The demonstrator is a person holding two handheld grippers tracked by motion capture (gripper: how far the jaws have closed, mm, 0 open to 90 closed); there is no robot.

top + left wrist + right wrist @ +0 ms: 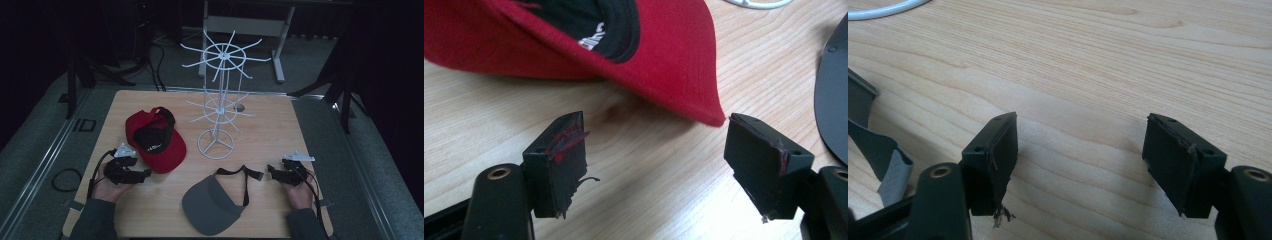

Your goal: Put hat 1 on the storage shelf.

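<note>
while the white rack (220,100) stands bare at the counter's (280,125) far middle, nothing is hung yet. red cap (155,140) lies just left of the rack's base, grey visor (212,202) in front of it. your left tool (145,173) gapes empty beside the cap's brim; your right tool (272,170) stands wide too, empty, by the visor's strap. both hats remain.

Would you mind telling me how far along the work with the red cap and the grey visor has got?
Nothing looks done: the white wire rack carries nothing. The red cap and grey visor lie flat on the table. In hand: the left gripper, open and empty, faces the cap's brim; the right gripper is open beside the visor's strap. Probably left: both would go on the rack.
</note>
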